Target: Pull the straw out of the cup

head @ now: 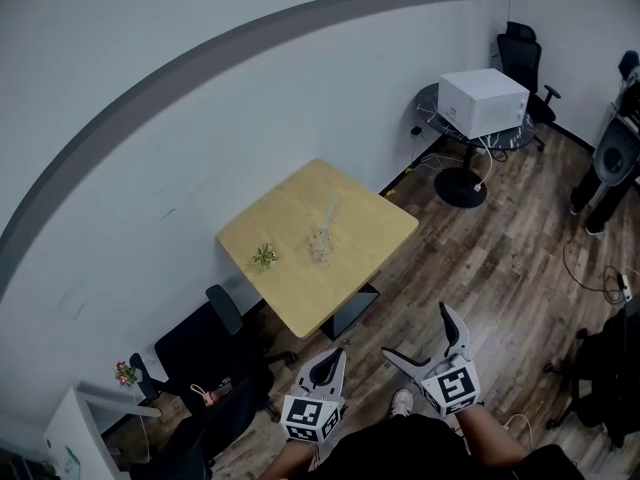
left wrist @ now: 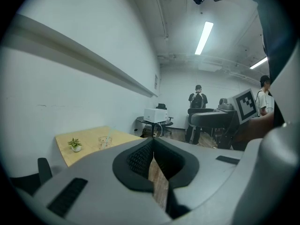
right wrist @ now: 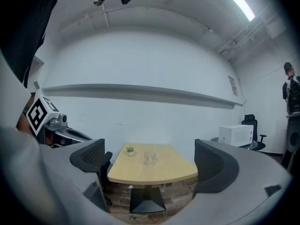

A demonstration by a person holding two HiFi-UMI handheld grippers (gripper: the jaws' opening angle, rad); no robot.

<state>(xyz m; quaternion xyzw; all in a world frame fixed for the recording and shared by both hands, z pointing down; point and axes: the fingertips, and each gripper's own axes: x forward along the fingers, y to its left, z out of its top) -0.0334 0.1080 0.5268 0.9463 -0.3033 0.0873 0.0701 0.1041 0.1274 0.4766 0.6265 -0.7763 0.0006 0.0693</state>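
At mid-frame the cup (head: 321,247) stands on the table (head: 365,208), straw (head: 330,211) inside; below, the right gripper (head: 420,336) gapes empty, likely readied to reach, left gripper (head: 329,364) pressed together.

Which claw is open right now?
The right claw: its jaws stand wide apart with nothing between them. The left claw's jaws are closed together.

No text, brand or number can be read in any view. A sign (right wrist: 233,84) on the wall (right wrist: 140,60) is too small to read. The cubes (head: 310,418) on the left gripper (head: 328,360) and the right gripper (head: 418,333) carry only black-and-white square markers, no letters.
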